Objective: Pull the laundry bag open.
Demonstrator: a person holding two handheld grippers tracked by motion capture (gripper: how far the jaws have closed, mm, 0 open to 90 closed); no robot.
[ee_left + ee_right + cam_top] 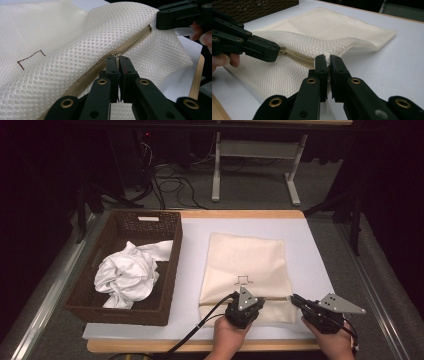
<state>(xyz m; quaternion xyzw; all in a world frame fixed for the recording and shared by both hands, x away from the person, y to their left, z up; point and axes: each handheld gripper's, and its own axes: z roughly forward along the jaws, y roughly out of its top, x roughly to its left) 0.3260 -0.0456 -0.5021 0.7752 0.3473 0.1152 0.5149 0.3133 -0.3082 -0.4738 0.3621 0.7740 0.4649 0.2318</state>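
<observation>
Nearest, at the table's front edge: left gripper (244, 306) and right gripper (298, 301), each in a hand, both at the near end of the mesh bag (246, 265). Left jaws clenched on the zipper pull (116, 54), partway along the tan zipper (100, 67); right jaws clenched on the bag's mesh at the zipper's far-right end, at the bag's near right corner. Bag lying flat on the white sheet (310, 250) at centre table, long side running away from the person, zipper across its near end, mesh above the zipper puffed up a little between the two grips. Small brown outline mark (243, 280) on the bag's upper face, just beyond the left gripper. Off to the left, well apart from the bag, a dark wicker basket (169, 265) with a crumpled white cloth (127, 272) inside, heaped toward its near half. Beyond the table, cables (170, 185) on the floor and a white desk frame (255, 155).
</observation>
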